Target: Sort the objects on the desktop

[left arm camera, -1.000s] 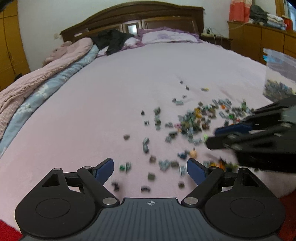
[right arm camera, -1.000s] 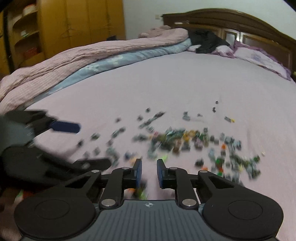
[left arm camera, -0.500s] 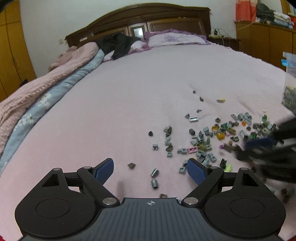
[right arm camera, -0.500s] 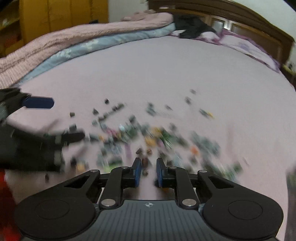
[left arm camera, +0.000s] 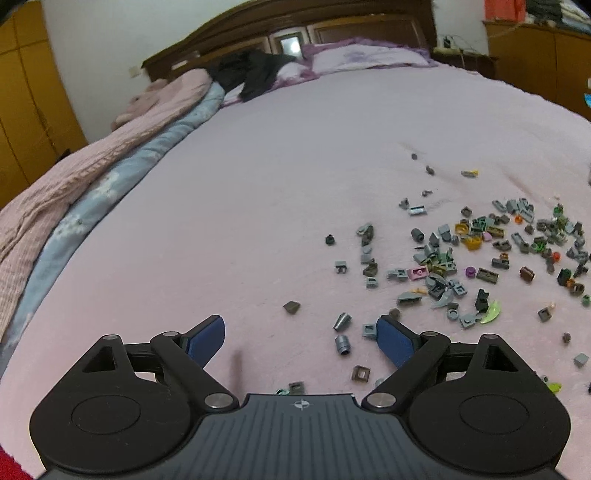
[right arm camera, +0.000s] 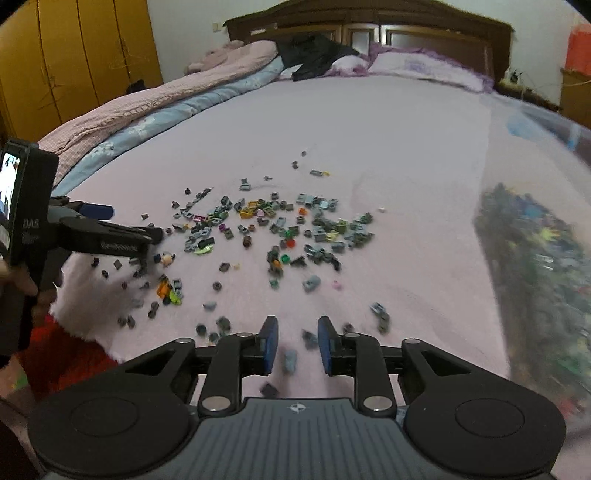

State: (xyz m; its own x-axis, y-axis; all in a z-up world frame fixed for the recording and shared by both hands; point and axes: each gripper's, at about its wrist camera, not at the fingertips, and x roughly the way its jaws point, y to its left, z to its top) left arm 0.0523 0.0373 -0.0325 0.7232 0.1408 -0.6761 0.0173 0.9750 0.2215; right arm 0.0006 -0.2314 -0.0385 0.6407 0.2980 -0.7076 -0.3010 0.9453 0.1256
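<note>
Small plastic building pieces (left arm camera: 439, 271) lie scattered over a pale pink, fuzzy bedspread (left arm camera: 295, 177), ahead and to the right of the left gripper (left arm camera: 300, 338). Most are grey or dark green studded plates and angular bits, with a few round cylinders, a pink tile (left arm camera: 418, 272), translucent orange pieces (left arm camera: 471, 242) and a lime, curved shard (left arm camera: 491, 312). A grey cone (left arm camera: 342, 322) and a grey cylinder (left arm camera: 343, 343) sit between the left gripper's blue pads, which stand wide apart and press on nothing.

From the right wrist view the same scatter (right arm camera: 280, 229) spreads ahead of the right gripper (right arm camera: 297, 345), thickest straight ahead and thinning toward the fingers. Its jaws are narrow and opening; a blurred grey piece (right arm camera: 290, 360) shows in the gap between the blue pads, but they do not press on it. To the right of this gripper a clear, glossy plastic bag (right arm camera: 535, 258) holds a dark, mixed mass of pieces, blurred.

On the left of that view the left gripper's black body carries white letters reading "DAS" (right arm camera: 30, 223); raised lettering on its finger is too blurred to read. A hand (right arm camera: 22, 280) grips its handle above something red (right arm camera: 62, 354).

Beyond lie a quilted pink blanket (left arm camera: 59, 195), a light blue floral quilt (left arm camera: 110, 192) and a dark wooden headboard (left arm camera: 295, 26).
</note>
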